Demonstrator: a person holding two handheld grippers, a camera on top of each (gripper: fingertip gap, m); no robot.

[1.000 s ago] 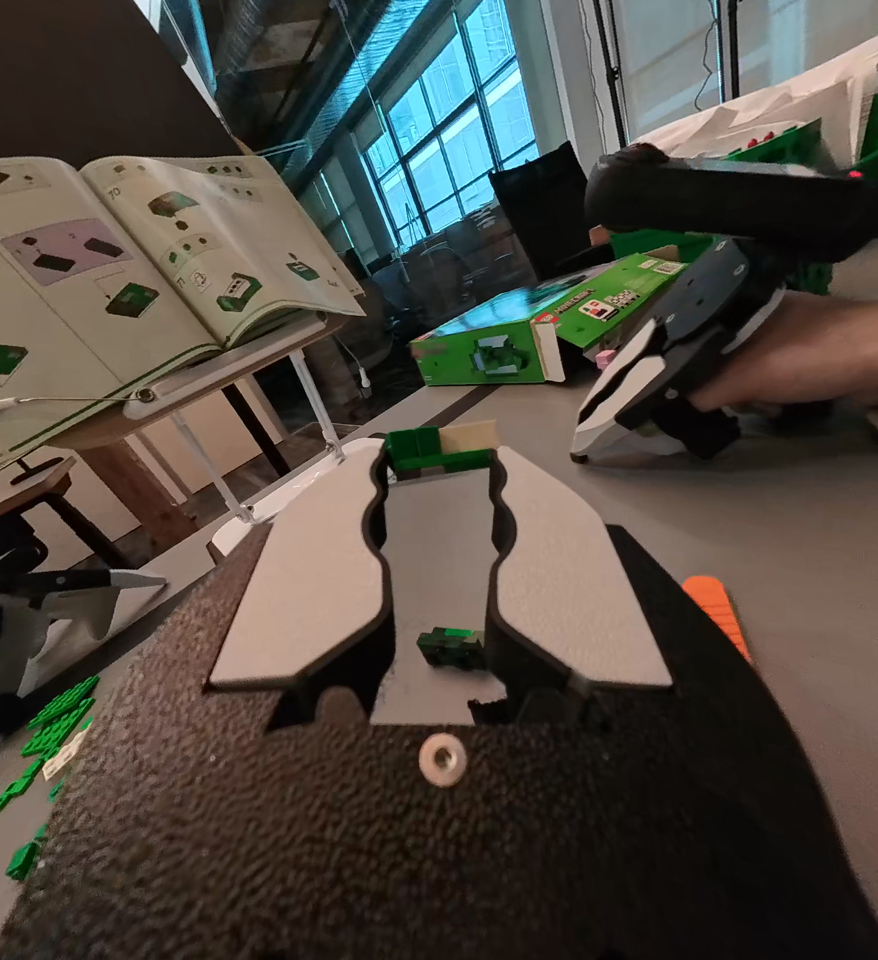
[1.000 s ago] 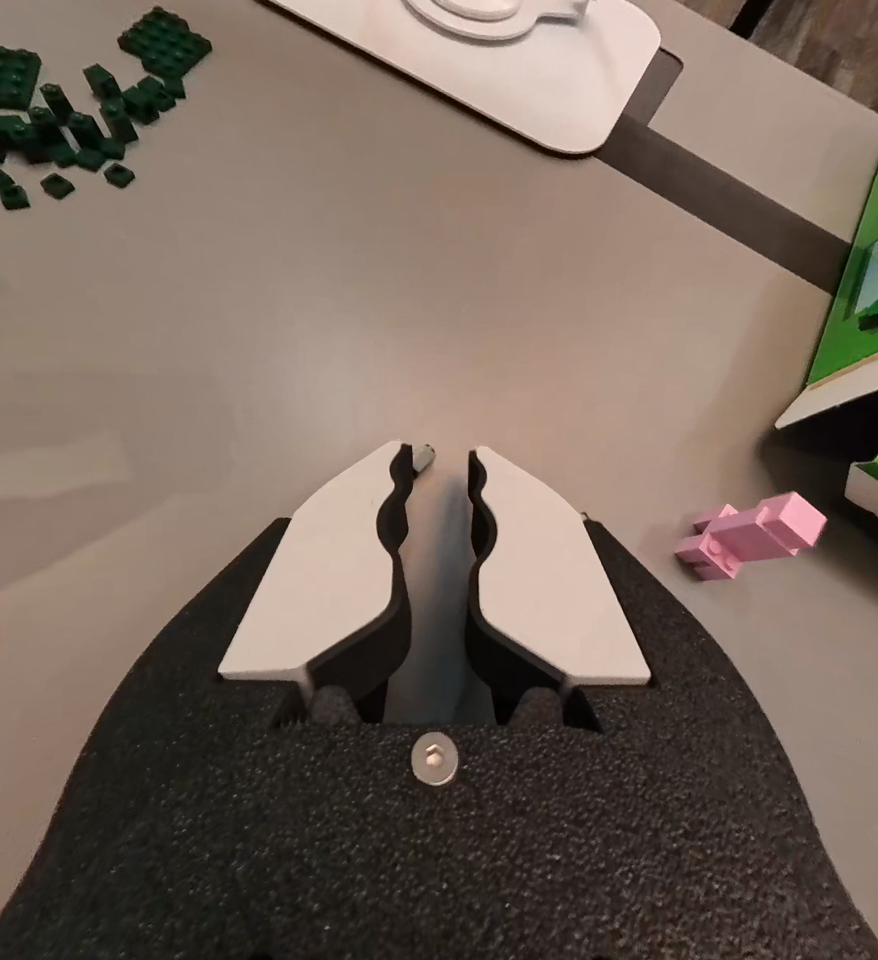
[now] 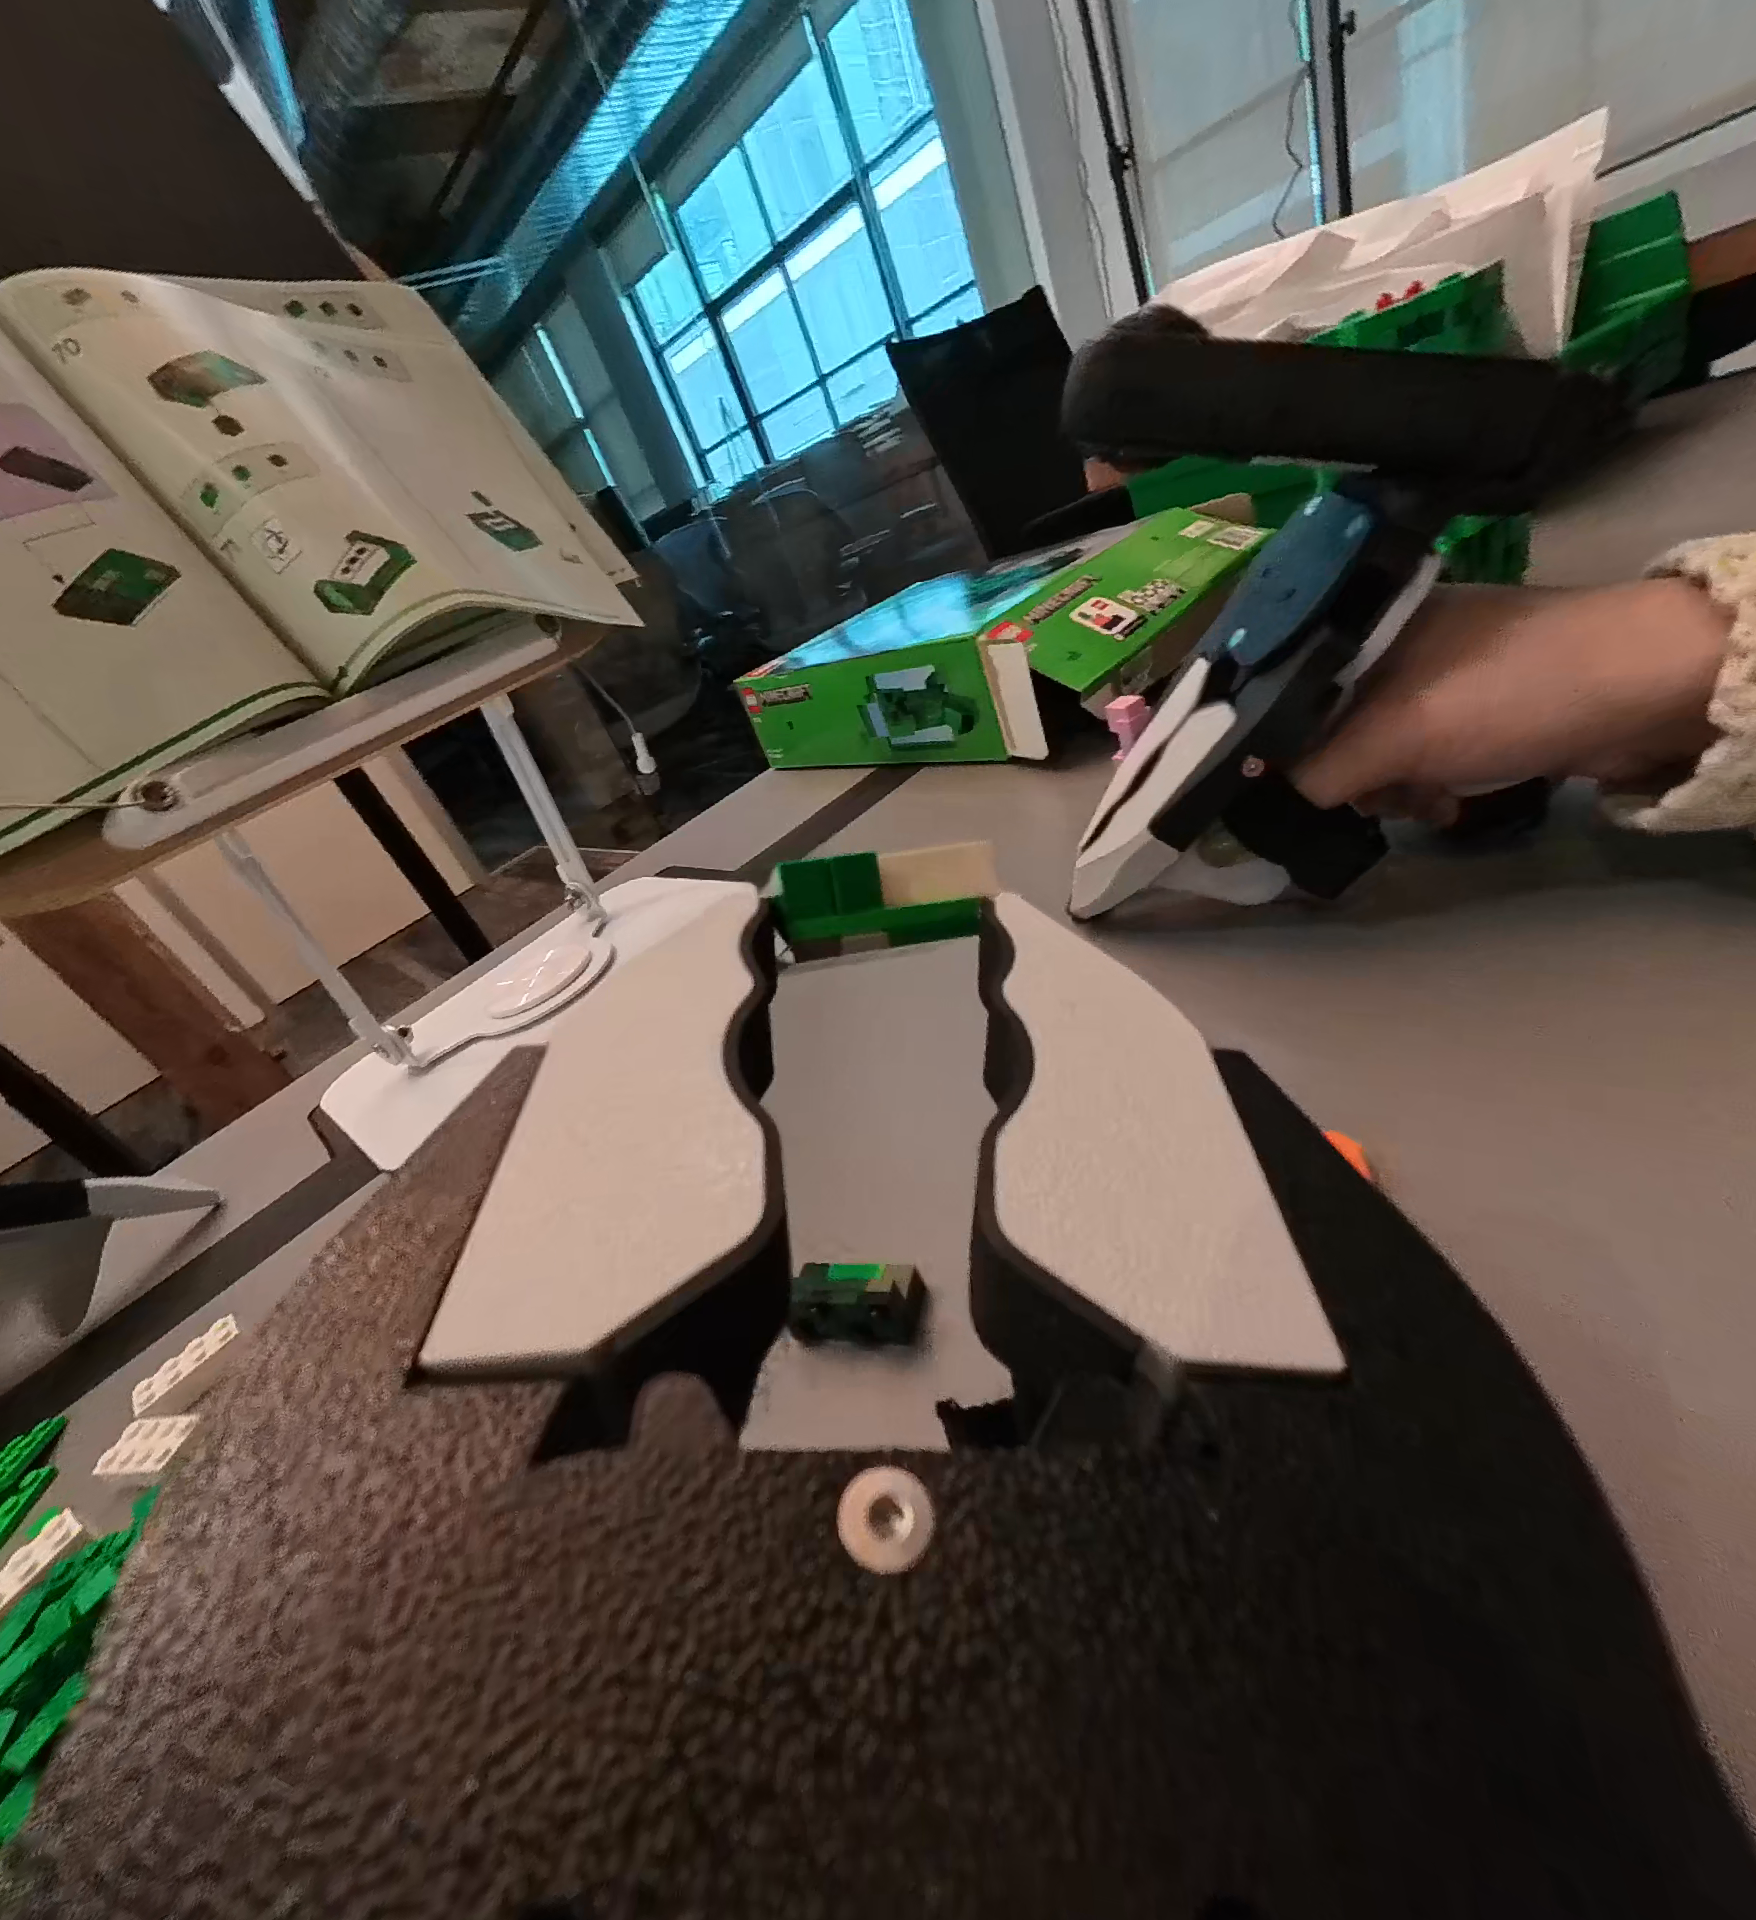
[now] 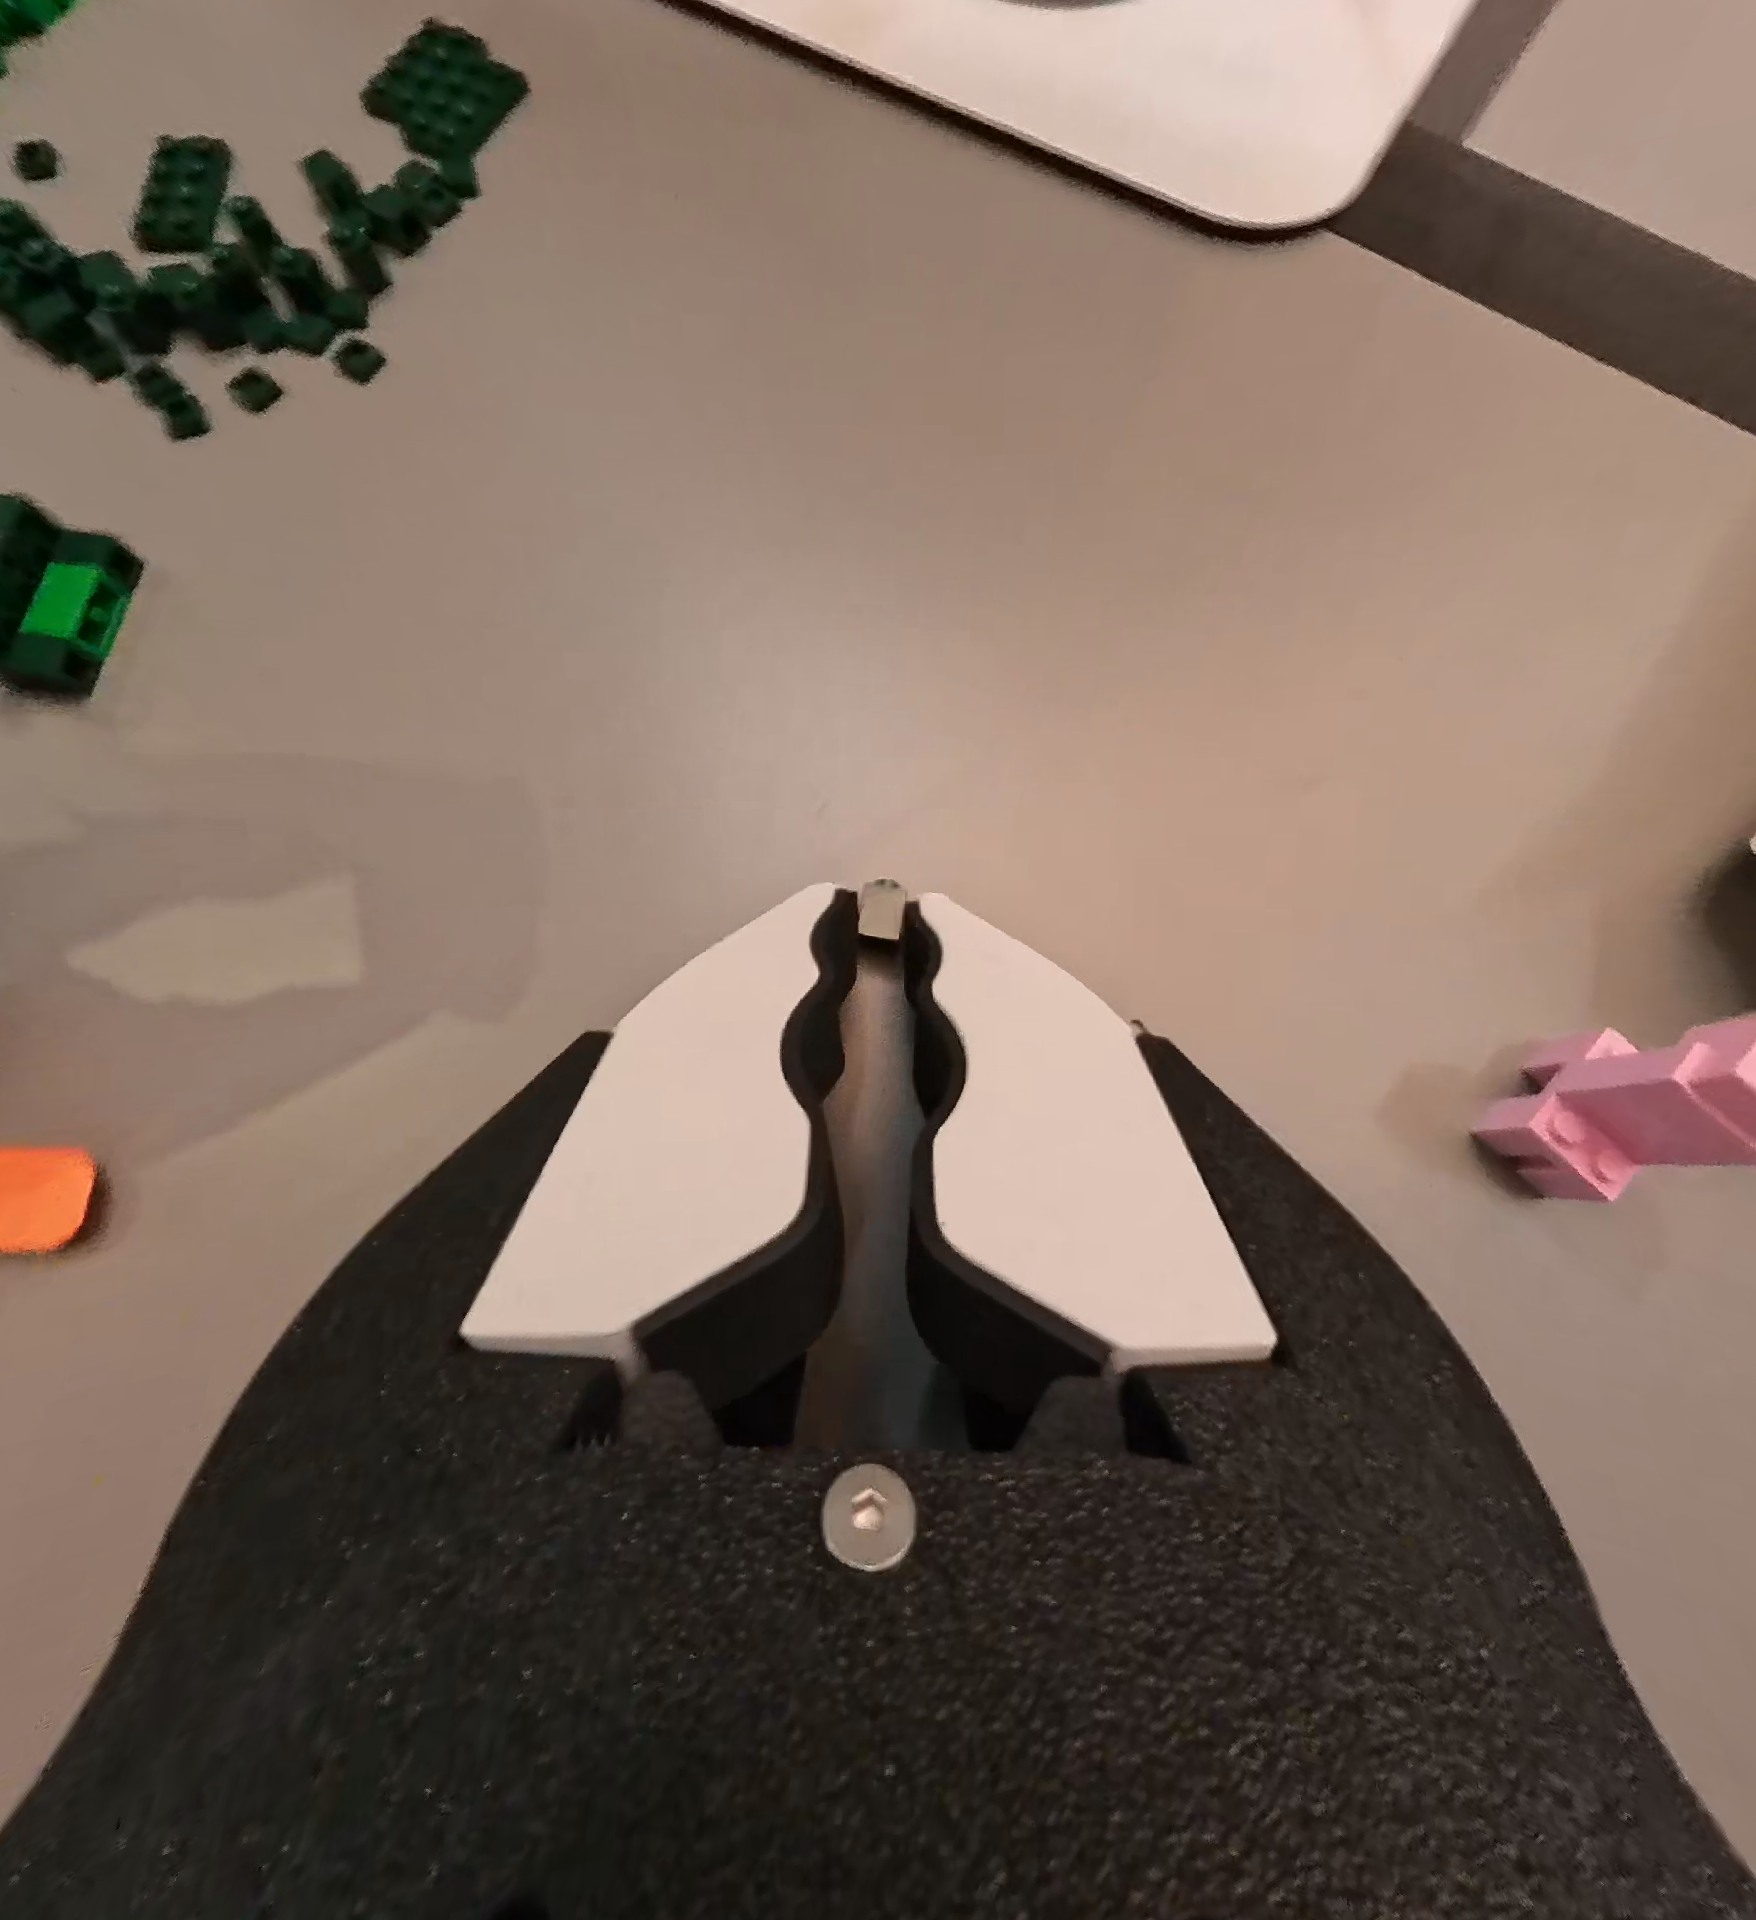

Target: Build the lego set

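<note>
Scanning from the left edge, we see glossy bright green and white studded plastic plates (image 3: pixel 12 1548) scattered on the smooth grey table (image 3: pixel 1476 1091), and above them an open paper instruction booklet (image 3: pixel 230 488) of printed diagrams and page numbers on a white stand with a flat white base (image 3: pixel 500 1029). Our left gripper (image 3: pixel 879 914), with matte white fingers (image 3: pixel 625 1164) on a grainy black body, has its jaws spread wide and closing on nothing; a green and cream block assembly (image 3: pixel 884 899) sits right at the fingertips, though we cannot tell whether it touches them, and a tiny dark green brick (image 3: pixel 856 1302) lies on the table farther back between the fingers. Beyond, a green cardboard box (image 3: pixel 967 675) lies flat, carrying logos and printed art. At the right, a hand (image 3: pixel 1508 696) in a cream knitted sleeve holds our right gripper (image 4: pixel 879 914), tips down near the table. In its own view the jaws are nearly together, pinching a small grey piece (image 4: pixel 880 920) at the very tips. Around it we find a heap of dark green bricks (image 4: pixel 219 239), a small dark and bright green block build (image 4: pixel 38 597), a ribbed orange tool (image 4: pixel 1 1200) at the left, and a boxy pink brick figure (image 4: pixel 1674 1101) at the right.
</note>
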